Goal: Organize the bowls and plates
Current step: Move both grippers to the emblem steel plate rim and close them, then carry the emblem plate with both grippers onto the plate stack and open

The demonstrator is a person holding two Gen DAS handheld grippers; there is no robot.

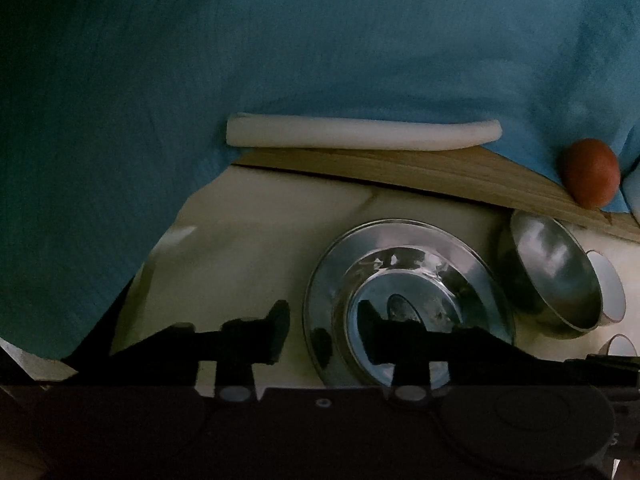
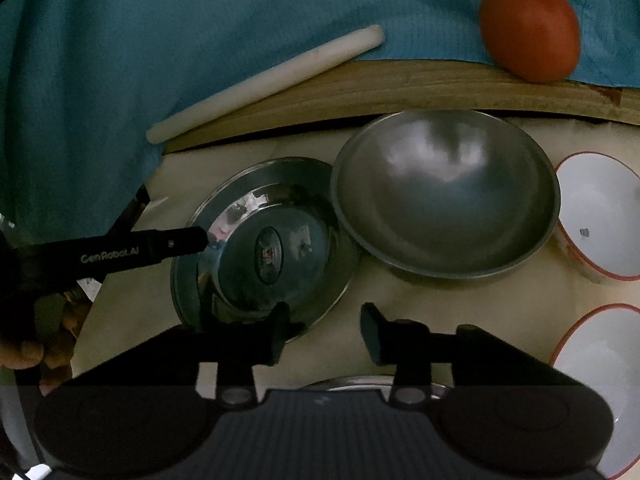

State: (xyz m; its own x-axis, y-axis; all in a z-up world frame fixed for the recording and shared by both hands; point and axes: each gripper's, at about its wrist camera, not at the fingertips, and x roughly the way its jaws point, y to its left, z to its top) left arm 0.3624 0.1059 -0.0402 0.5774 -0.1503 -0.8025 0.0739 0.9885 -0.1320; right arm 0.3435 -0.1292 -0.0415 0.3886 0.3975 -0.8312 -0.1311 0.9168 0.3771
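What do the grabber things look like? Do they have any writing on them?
Both are black. The right gripper has two blocky flat-tipped fingers on thin arms, pale round pins at their base and a ribbed dark grey body. The left gripper looks the same; seen from the right wrist, its finger carries pale "GenRobot.AI" lettering.

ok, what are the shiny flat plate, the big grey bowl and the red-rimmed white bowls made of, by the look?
Shiny flat round plate: likely polished steel, with mirror reflections and a label at its centre. Big grey round bowl: metal too, probably steel, but with a duller brushed finish and only soft blurred highlights. White red-rimmed bowls: opaque and smooth, ceramic or melamine; the look cannot settle which.
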